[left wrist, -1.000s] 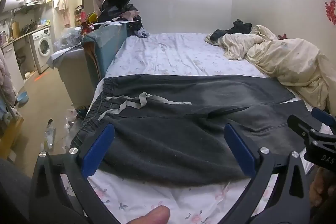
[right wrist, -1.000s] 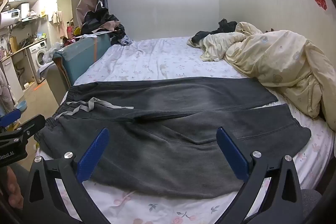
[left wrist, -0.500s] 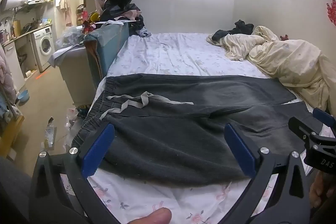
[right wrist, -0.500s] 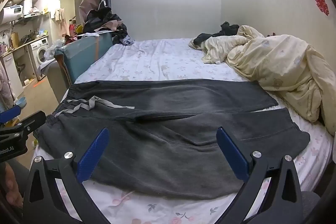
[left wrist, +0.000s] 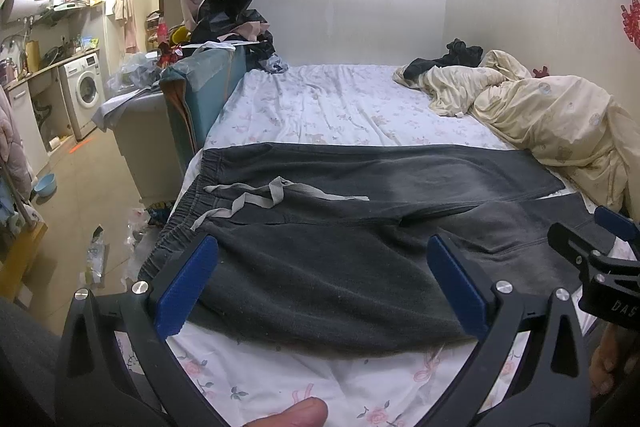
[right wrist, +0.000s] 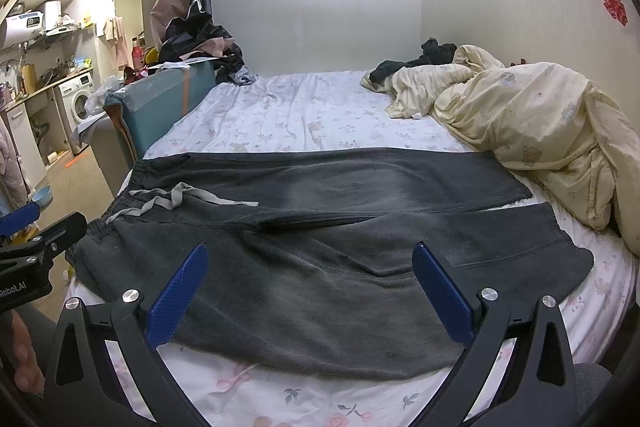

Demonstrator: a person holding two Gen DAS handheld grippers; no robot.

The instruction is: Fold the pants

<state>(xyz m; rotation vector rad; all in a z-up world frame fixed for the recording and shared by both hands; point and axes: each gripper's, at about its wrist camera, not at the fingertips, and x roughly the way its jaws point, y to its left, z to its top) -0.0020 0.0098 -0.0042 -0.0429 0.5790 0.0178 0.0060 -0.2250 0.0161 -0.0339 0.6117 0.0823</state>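
Observation:
Dark grey sweatpants (left wrist: 328, 247) lie flat across the near part of the bed, waistband with a grey drawstring (left wrist: 256, 197) at the left, both legs running right; they also show in the right wrist view (right wrist: 320, 247). My left gripper (left wrist: 320, 283) is open and empty, hovering over the near leg close to the waist. My right gripper (right wrist: 310, 291) is open and empty, hovering over the near leg's middle. Each gripper shows at the edge of the other's view: the right gripper (left wrist: 600, 267) and the left gripper (right wrist: 32, 243).
The bed has a floral sheet (left wrist: 340, 107). A cream duvet (right wrist: 540, 131) is bunched at the right with dark clothes behind it. A teal board and clothes pile (left wrist: 208, 83) stand left of the bed. A washing machine (left wrist: 82, 91) and floor clutter lie further left.
Both grippers have drawn back and lifted slightly; the pants sit a little lower and further in view. Both stay open. The pants have not moved.

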